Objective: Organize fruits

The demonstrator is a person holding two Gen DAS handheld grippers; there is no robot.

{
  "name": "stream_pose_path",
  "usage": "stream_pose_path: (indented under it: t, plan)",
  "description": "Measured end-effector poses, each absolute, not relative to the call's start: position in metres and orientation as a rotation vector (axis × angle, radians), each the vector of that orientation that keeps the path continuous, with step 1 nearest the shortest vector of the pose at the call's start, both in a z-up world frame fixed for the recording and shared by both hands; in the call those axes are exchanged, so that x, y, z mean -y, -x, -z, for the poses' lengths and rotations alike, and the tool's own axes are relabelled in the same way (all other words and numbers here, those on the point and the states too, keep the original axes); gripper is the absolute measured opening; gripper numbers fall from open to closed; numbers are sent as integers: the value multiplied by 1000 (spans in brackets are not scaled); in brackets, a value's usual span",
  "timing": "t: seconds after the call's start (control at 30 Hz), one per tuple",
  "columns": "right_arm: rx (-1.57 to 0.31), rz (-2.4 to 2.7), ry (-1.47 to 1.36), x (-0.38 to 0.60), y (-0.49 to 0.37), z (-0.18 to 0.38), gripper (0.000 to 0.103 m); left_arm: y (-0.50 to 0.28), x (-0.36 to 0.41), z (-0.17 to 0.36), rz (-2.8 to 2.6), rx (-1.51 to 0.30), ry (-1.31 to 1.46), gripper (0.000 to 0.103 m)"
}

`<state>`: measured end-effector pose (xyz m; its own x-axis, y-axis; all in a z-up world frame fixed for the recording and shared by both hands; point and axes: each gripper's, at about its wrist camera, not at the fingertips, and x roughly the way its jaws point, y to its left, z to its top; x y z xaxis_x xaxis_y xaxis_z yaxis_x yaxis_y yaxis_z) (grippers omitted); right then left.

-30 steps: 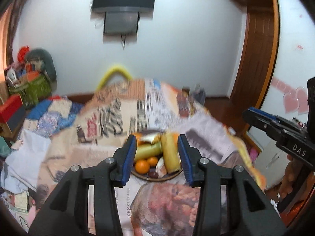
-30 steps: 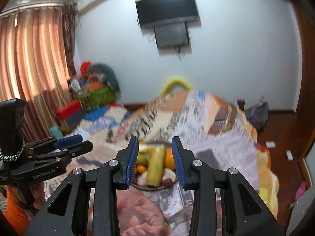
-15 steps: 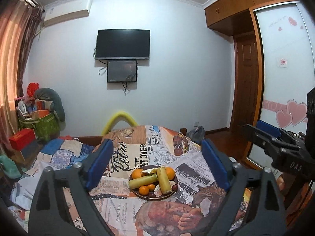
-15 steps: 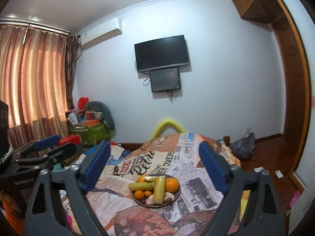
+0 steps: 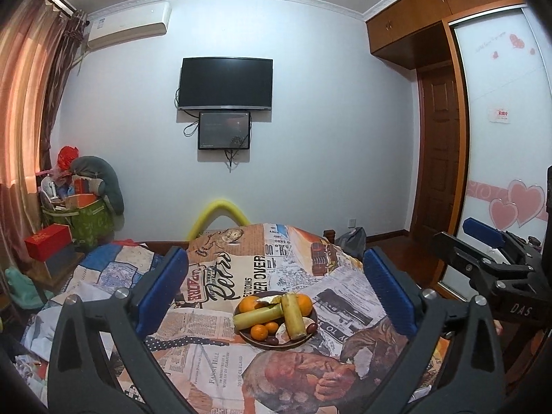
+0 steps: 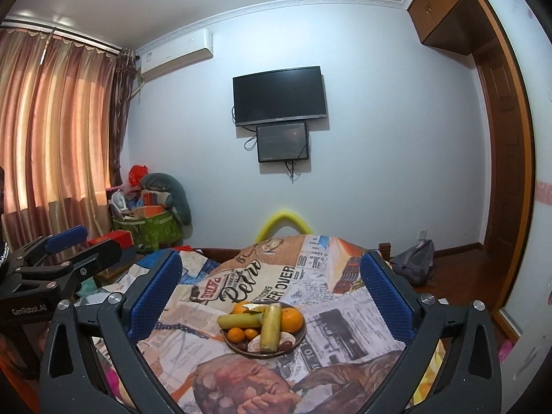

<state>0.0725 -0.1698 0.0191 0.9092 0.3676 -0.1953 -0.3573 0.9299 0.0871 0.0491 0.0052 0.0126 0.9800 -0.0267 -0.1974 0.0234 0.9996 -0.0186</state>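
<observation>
Left wrist view — both the left gripper (image 5: 276, 296) and right gripper (image 6: 270, 295) released, above the fruit plate (image 5: 312, 329).

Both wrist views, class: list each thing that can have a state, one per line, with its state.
Left gripper: open, empty.
Right gripper: open, empty.
Plate: loaded with fruit.
Television: screen dark.
Small screen: dim.
Curtains: drawn shut.
Wooden door: closed.
</observation>
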Motion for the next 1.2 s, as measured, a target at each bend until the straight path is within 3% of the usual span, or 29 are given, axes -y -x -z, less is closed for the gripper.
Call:
stream_pose_path:
  t: [1.2]
  plan:
    - [-216,-365,-53,177,-68,-19,103,-54,-3,-7,45,-230,22,103]
